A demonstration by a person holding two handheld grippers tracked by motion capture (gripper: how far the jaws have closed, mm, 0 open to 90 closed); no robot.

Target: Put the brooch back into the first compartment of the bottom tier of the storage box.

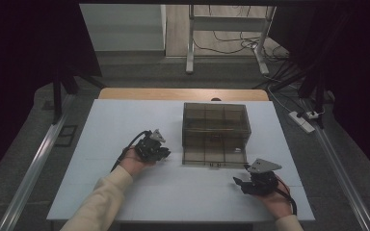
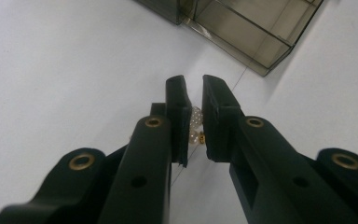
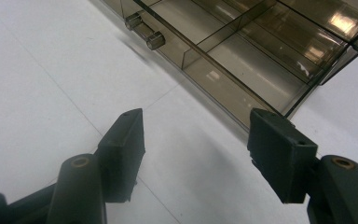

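Setting: a white table (image 1: 125, 125) is seen from above, with 2 hand-held grippers on it and a smoky transparent box (image 1: 215, 134) standing between and beyond them.

Left gripper (image 1: 160, 153): it is held low over the table, left of the box, with a cream sleeve (image 1: 103, 192) reaching in from the bottom edge.

Left claw: in the left gripper view the left gripper (image 2: 195, 109) is seen with its 2 black jaws drawn narrow, closed on a small string of pale beads (image 2: 196, 123) with a tiny gold-coloured piece; the beads are pinched between the pads, just above the table.

Beads: they are found between the left jaws, near the box's front left corner but apart from it.

Right gripper (image 1: 240, 184): it is rested near the table's front edge, right of centre, just in front of the box.

Right claw: in the right gripper view the right gripper (image 3: 196, 144) is shown with jaws wide apart, and bare table is seen between them.

Box: a drawer with several compartments is pulled out toward the person; its 2-post handle (image 3: 144, 31) is seen beyond the right jaws.
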